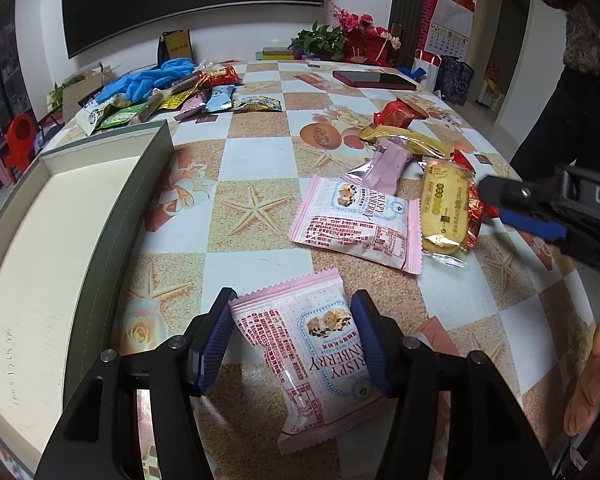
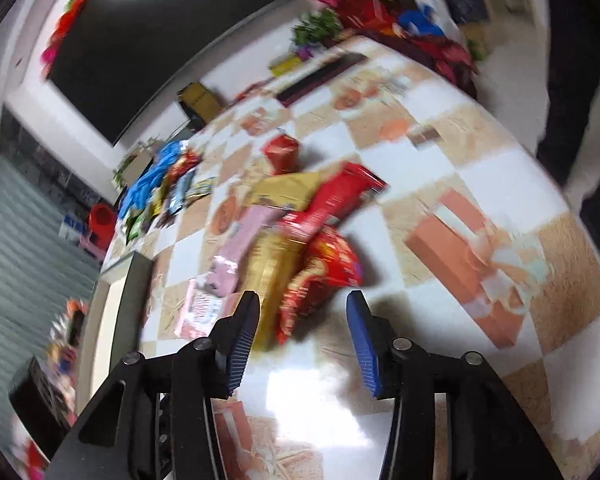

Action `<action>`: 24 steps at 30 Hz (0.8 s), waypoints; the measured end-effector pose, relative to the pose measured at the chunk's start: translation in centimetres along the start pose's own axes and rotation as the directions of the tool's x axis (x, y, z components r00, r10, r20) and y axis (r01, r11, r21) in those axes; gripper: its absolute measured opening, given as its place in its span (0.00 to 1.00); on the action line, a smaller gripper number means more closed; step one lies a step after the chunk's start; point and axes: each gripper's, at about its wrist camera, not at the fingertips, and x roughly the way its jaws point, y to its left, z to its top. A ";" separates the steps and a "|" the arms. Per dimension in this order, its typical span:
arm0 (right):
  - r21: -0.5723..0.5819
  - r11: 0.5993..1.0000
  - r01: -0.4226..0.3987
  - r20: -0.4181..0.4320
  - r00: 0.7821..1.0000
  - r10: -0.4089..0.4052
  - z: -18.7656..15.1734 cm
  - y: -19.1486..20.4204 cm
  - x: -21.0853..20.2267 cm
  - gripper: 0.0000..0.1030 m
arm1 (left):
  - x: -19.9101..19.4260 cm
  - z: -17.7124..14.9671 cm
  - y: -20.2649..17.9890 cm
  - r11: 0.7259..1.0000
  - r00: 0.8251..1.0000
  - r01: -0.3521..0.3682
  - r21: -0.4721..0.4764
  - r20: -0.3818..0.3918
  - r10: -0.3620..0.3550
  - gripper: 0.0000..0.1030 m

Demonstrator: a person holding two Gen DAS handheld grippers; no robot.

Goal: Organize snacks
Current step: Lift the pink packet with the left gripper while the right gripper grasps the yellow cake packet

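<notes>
Checkered beach-print worktop (image 1: 260, 152) with starfish and roses all over it, so a pretty busy background. Nearest thing first: the left gripper (image 1: 294, 332) sits about half open with a pink cranberry crisp packet (image 1: 304, 364) right between its blue pads, and both pads look pressed against the packet's sides, so I'd call that a grip. Just to its left is the big grey box (image 1: 60, 216), and the part I can see has nothing in it, so my guess is the sorting has barely begun. A bit ahead of that gripper lies a second pink cranberry packet (image 1: 356, 220), then the loose pile with a yellow biscuit pack (image 1: 444, 208) and red wrappers. The right gripper (image 2: 302, 336) is over that pile with its jaws partly open and nothing clamped; the red snack bag (image 2: 324, 272) lies just past its tips, though that view is badly blurred. Farthest off, beyond the box's far end, is another heap of snacks by some blue gloves (image 1: 148, 80), all still waiting.
</notes>
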 end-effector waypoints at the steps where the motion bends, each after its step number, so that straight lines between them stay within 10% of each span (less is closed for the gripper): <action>1: -0.041 0.999 0.013 0.007 1.000 -0.013 0.1 0.8 0.1 0.46 | 0.0 0.0 0.0 1.000 1.000 -0.002 0.001 -0.001 0.002 0.61; 11: -0.334 0.935 0.116 -0.045 0.989 -0.139 1.5 5.9 4.8 0.45 | 0.0 0.0 0.0 1.000 1.000 -0.004 0.003 -0.001 0.004 0.61; 16: -0.384 0.922 0.049 -0.025 0.998 -0.064 0.5 6.7 3.6 0.09 | 0.0 0.0 0.0 1.000 1.000 -0.007 0.006 -0.002 0.007 0.61; 24: -0.374 0.927 0.033 -0.080 0.995 -0.067 0.5 7.6 4.7 0.10 | 0.1 0.0 0.0 1.000 1.000 -0.002 0.002 -0.001 0.002 0.61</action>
